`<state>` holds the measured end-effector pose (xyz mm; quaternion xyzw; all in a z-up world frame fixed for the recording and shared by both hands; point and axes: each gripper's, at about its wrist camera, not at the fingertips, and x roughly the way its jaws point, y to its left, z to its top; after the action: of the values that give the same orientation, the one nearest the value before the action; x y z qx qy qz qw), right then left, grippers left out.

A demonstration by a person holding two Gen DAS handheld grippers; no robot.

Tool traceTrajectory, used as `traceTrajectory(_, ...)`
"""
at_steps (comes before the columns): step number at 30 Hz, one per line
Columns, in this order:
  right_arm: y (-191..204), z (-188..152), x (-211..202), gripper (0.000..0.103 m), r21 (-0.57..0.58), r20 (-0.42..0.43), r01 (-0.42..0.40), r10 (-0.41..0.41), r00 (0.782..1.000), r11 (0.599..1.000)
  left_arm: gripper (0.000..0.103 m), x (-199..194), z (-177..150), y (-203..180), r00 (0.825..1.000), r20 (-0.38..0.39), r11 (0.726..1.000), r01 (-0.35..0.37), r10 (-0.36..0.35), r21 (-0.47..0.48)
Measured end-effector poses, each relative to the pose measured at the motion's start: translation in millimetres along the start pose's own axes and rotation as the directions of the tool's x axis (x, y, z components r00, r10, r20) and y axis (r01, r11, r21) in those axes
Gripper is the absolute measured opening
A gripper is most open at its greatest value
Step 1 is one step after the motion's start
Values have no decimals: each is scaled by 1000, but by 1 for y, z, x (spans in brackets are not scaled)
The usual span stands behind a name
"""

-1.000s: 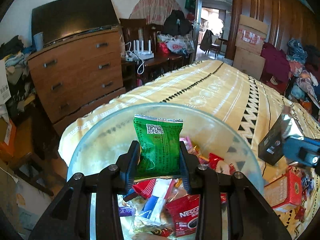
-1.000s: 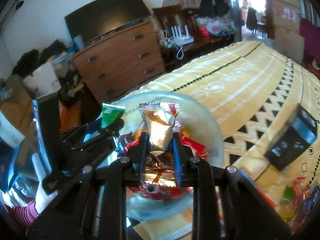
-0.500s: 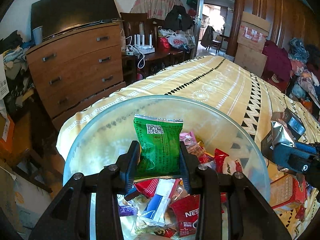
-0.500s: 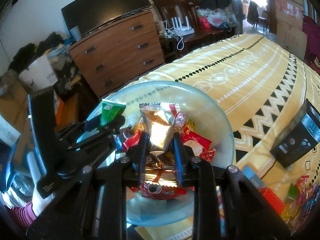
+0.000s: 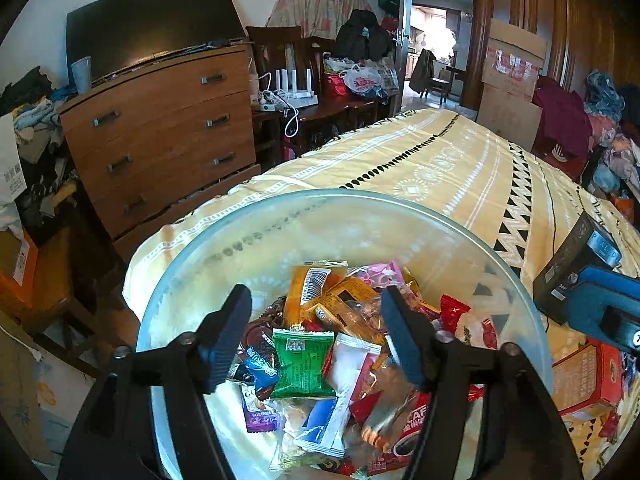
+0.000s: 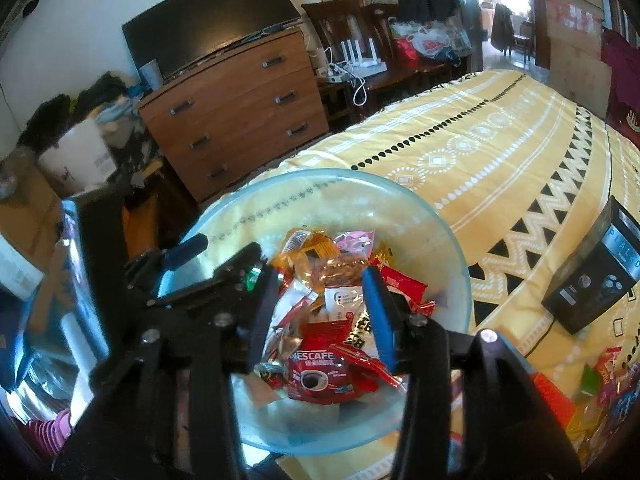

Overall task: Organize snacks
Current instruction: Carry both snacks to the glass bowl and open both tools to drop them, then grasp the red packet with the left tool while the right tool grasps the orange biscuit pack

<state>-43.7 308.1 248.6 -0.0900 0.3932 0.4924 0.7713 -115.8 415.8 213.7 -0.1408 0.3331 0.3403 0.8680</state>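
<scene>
Two black plastic two-finger grippers, left and right, blue-padded, silver-screwed; pink ribbed sleeve at seven o'clock.

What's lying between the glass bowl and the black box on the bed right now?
Nothing: in the right wrist view, only bare yellow bedspread lies between the glass bowl and the black box.

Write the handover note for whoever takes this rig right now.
Left gripper: jaws opening, nothing between them; green packet lies in the glass bowl.
Right gripper: jaws opening, nothing gripped, over the bowl's pile.
Done: many snacks in the bowl.
Left: loose snacks and red box on the bed to the right; black box stands there too.
</scene>
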Motion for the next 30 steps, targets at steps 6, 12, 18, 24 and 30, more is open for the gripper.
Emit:
traceTrajectory(6,-4,-9,-26,61,7,77,20,-20,997,1000,70,-10,-4,-11,999,40,999,31,-31,10)
traceTrajectory(12,-24,-68,-108,77,9,278,144,-141,950,990,70,-52,-12,-52,977,133,984,155,-166,86)
traceTrajectory(18,-107,-180,-156,79,213,169,339,-376,911,916,70,-110,-42,-142,904,125,888,363,-409,281)
traceTrajectory(24,-237,-291,-185,68,421,-104,508,-516,850,752,70,-138,-89,-220,822,-16,750,528,-569,398)
traceTrajectory(30,-331,-313,-187,55,576,-148,471,-481,864,669,70,-126,-137,-269,812,-164,702,570,-560,427)
